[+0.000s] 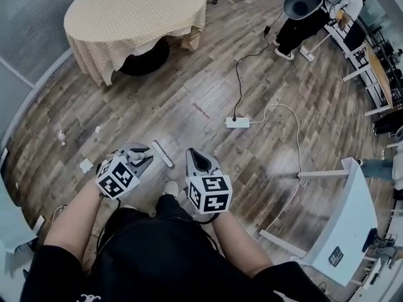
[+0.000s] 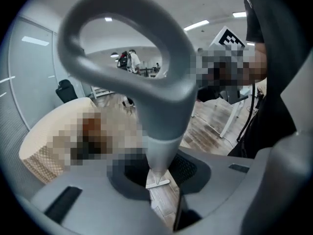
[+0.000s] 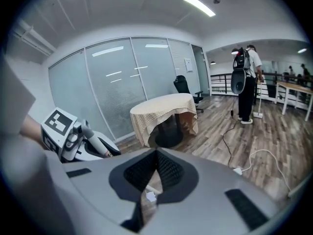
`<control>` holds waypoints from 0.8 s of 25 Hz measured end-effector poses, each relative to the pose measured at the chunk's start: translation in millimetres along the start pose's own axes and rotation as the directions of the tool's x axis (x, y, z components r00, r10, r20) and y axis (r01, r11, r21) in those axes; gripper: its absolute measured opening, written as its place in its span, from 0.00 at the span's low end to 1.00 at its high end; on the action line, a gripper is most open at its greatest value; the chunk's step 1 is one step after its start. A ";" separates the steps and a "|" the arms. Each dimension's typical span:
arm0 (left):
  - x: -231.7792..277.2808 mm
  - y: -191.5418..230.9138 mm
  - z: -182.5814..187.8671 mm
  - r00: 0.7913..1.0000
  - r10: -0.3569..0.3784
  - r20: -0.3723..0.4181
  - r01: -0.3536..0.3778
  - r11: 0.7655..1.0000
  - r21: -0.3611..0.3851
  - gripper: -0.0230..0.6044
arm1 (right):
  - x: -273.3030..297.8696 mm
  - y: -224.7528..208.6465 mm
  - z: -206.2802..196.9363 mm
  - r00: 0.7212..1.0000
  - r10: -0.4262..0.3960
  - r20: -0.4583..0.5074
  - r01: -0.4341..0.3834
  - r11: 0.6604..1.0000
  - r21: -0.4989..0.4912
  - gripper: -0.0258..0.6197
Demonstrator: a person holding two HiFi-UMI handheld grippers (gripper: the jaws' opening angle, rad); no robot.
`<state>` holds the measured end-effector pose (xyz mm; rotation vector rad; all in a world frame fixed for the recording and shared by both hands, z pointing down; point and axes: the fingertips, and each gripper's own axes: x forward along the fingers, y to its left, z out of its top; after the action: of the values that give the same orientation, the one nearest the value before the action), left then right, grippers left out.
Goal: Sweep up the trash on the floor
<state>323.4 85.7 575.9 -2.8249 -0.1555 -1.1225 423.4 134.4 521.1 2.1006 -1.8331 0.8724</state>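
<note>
Between left gripper (image 2: 163, 178) jaws, clamped gray loop handle (image 2: 164, 114); right gripper (image 3: 155, 169) jaws together, empty.

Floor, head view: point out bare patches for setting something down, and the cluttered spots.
Bare: the planks between the round table and the power strip. Crowded: paper scraps at left, cables running right toward the white desk.

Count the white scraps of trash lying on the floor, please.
3: a paper square left of the left gripper, a small bit ahead of it, another farthest left. More may be hidden.
</note>
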 end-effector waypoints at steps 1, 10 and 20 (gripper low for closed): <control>5.5 1.0 -1.5 1.000 -0.009 -0.007 0.009 1.000 0.003 0.19 | 2.3 -3.5 0.9 1.000 -0.006 -0.003 0.006 1.000 0.007 0.06; 4.6 17.2 -8.8 0.997 -0.064 0.041 0.063 0.998 0.012 0.18 | 22.3 13.3 11.5 0.997 -0.078 -0.002 0.078 0.997 0.001 0.06; -57.8 41.0 -87.1 0.988 -0.154 -0.016 0.155 0.985 0.074 0.18 | 48.2 75.9 30.9 0.991 -0.133 0.003 0.133 0.991 -0.006 0.06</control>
<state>227.8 30.6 597.0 -2.7797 -0.4142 -1.1343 361.9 63.3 507.2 2.1921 -1.6725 0.8307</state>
